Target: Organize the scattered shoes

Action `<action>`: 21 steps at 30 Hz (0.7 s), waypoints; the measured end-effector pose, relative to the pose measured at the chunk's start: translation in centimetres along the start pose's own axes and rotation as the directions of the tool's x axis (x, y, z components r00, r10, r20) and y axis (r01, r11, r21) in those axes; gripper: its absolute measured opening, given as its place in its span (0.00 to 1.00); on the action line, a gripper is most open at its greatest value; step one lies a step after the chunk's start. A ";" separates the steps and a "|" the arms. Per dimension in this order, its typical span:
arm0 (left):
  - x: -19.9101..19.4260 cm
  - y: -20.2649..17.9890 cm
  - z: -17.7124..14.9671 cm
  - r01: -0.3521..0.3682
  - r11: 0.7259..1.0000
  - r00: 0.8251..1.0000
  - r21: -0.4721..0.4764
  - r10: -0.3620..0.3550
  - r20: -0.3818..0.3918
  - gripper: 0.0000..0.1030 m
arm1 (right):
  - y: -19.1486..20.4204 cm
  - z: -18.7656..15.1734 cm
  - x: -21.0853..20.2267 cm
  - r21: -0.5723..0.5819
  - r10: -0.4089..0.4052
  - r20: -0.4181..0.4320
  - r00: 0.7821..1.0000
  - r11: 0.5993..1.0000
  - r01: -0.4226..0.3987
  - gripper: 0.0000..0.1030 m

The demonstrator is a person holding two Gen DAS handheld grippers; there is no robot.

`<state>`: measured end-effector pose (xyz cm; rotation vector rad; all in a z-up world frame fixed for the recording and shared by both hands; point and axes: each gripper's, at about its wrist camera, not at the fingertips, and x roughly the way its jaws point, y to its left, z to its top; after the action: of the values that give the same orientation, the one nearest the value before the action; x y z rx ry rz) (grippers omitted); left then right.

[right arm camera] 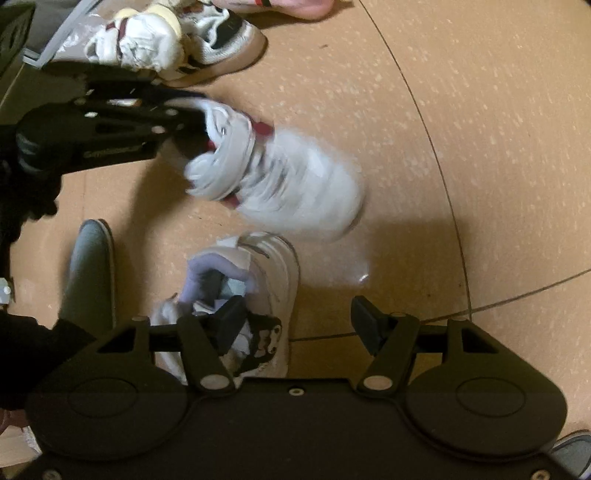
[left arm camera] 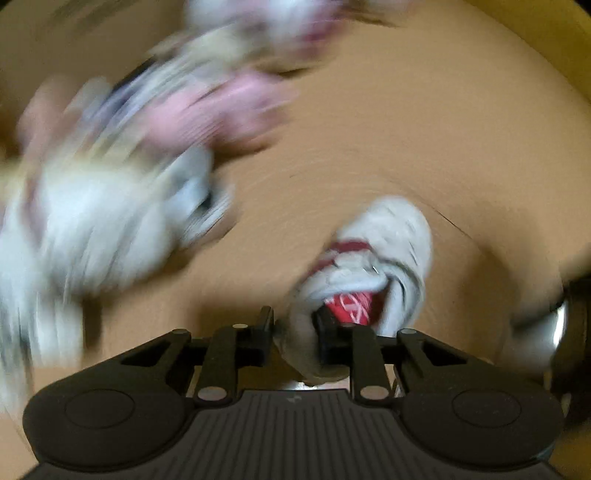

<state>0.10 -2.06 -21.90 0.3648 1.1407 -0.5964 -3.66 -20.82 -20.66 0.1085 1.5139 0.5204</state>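
Tan speckled vinyl floor (right arm camera: 461, 110): carries every item; thin dark seam lines cross it.

White high-top sneaker with dark red trim and red lining (right arm camera: 280, 177): the landmark. Held by its collar in the left gripper (left arm camera: 293, 325), whose jaws are closed onto the collar wall, one finger inside the opening. Blurred by motion; whether it touches the floor cannot be told.

White sneaker with lilac lining and a black heel patch (right arm camera: 266, 295): just below the landmark in the right wrist view, on the floor.

Right gripper (right arm camera: 299, 325): jaws spread wide, clasping nothing; its left finger (right arm camera: 229, 321) lies over the lilac-lined sneaker's opening, and contact cannot be told.

Cluster of white sneakers with dark red and black accents (right arm camera: 177, 40): above the landmark, near a pink slipper (right arm camera: 295, 7) at the top edge.

Grey shoe (right arm camera: 90, 269): left of the lilac-lined sneaker.
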 end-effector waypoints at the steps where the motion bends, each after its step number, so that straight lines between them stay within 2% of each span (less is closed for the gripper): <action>1: 0.1 -0.4 0.6 -0.029 0.998 1.000 0.055 0.029 0.003 0.22 | -0.1 0.2 -0.3 -0.002 0.004 0.005 1.000 1.000 -0.004 0.63; 3: 0.6 -0.6 1.2 -0.047 0.997 0.999 0.067 0.046 0.004 0.23 | -0.2 0.5 -0.9 -0.007 0.013 0.016 1.000 1.000 -0.013 0.63; 7: 0.8 -0.4 1.2 -0.080 0.996 0.997 -0.023 0.080 -0.007 0.33 | -0.9 1.3 -1.3 0.025 0.001 0.056 0.998 1.000 -0.002 0.63; 8: 0.8 0.1 0.9 -0.085 0.993 0.996 -0.078 0.084 -0.007 0.39 | -1.1 1.5 -1.4 0.036 -0.004 0.067 0.998 0.999 0.002 0.63; 10: 0.4 1.3 0.2 -0.081 0.974 0.997 -0.209 0.082 -0.002 0.43 | -1.5 1.9 -1.6 0.058 -0.015 0.090 0.996 0.998 0.010 0.63; 11: 0.2 1.9 -0.2 -0.074 0.958 0.997 -0.276 0.078 0.004 0.51 | -1.7 2.1 -1.6 0.068 -0.020 0.101 0.995 0.998 0.014 0.63; 14: -1.5 3.6 -1.8 0.008 0.873 0.997 -0.488 0.030 0.071 0.54 | -2.3 2.8 -1.8 0.101 -0.038 0.133 0.990 0.995 0.024 0.63; 16: -2.0 4.0 -2.5 0.002 0.816 0.996 -0.578 0.048 0.072 0.54 | -2.6 3.2 -2.0 0.123 -0.050 0.154 0.987 0.992 0.031 0.63; 17: -2.5 4.4 -3.4 0.004 0.737 0.995 -0.676 0.062 0.074 0.54 | -2.8 3.4 -2.0 0.132 -0.056 0.163 0.985 0.991 0.034 0.63; 21: -2.8 4.6 -5.0 0.025 0.588 0.994 -0.808 0.071 0.083 0.54 | -2.4 3.8 -1.1 0.100 -0.071 0.173 0.982 0.994 0.054 0.63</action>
<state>-1.60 5.11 -21.38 -0.4563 1.1808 -0.0106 0.69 -22.41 -20.31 0.1752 1.3641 0.3784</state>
